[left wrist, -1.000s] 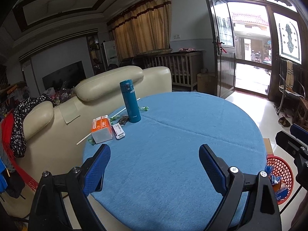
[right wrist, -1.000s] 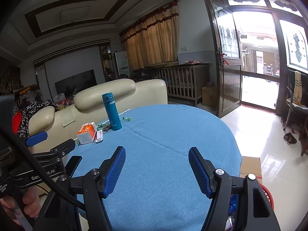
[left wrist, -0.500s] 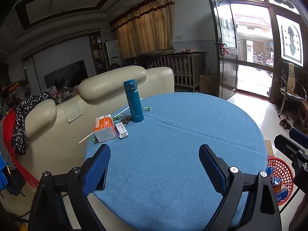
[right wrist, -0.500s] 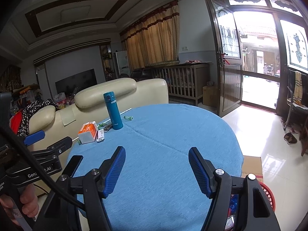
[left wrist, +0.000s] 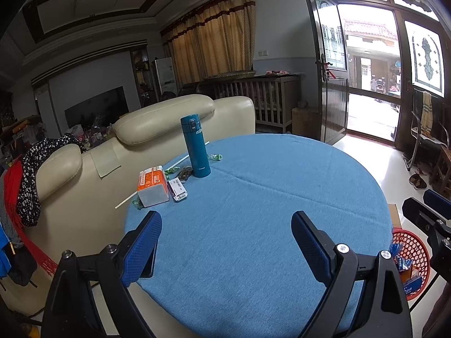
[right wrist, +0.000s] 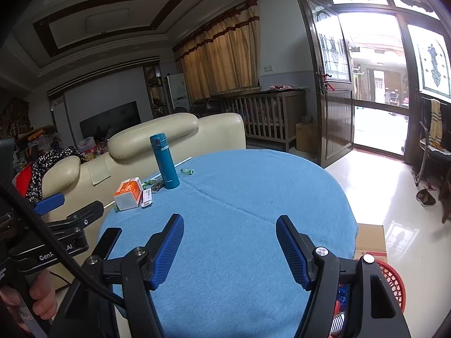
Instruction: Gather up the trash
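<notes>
- Over the near edge of the blue table [left wrist: 267, 197], the left gripper [left wrist: 227, 242] and right gripper [right wrist: 229, 246] both hover spread wide and empty.
- Trash sits far-left by the flask [left wrist: 196, 146]: orange box [left wrist: 152, 186], small card [left wrist: 177, 189], green wrappers [left wrist: 214, 157], straw [left wrist: 126, 200].
- Best reach left-forward, pinch the box across its narrow sides, and leave the flask standing.
- Red basket [left wrist: 411, 250] waits on the floor at right.

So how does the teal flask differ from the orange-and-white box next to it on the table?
The teal flask stands upright and tall; the orange-and-white box lies flat and low. The flask is a round cylinder in one colour; the box is rectangular, orange on top with white sides. The flask sits farther in on the blue tablecloth; the box is near its edge. Both rest on the cloth among small wrappers, untouched by either claw.
</notes>
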